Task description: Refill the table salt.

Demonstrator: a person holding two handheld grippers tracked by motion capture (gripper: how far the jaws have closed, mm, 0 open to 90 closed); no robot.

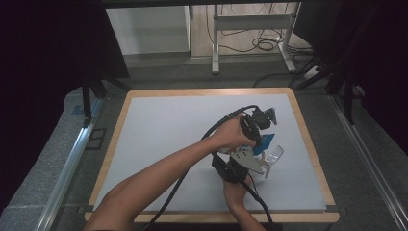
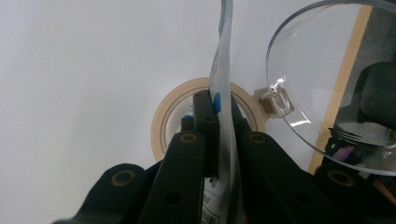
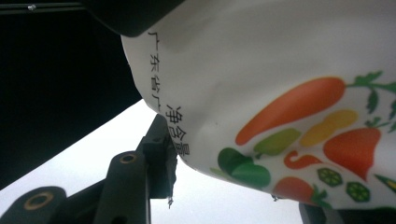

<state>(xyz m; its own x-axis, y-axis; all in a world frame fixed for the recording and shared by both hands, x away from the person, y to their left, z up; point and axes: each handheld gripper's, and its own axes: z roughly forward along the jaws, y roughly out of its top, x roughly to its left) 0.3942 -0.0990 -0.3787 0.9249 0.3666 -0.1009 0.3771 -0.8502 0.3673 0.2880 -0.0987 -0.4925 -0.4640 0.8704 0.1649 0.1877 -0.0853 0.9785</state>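
A white packet (image 3: 280,70) printed with vegetables and black script hangs upright above the table. My left gripper (image 2: 219,105) is shut on its thin edge (image 2: 224,60) from above; in the high view it (image 1: 260,136) sits right of centre over the blue-and-white packet (image 1: 266,141). A clear plastic cup (image 2: 317,70) with a small tab handle is tilted off the table, just right of the packet. My right gripper (image 1: 263,164) comes from below and appears to grip that cup (image 1: 275,156). In the right gripper view the packet's bottom hangs between the jaws (image 3: 233,179).
A beige tape roll (image 2: 161,121) lies flat on the white mat under the left gripper. The mat (image 1: 168,125) has a wooden border (image 1: 315,159) close on the right. Both forearms cross the near half. Beyond the table stand desk legs (image 1: 215,43) and cables.
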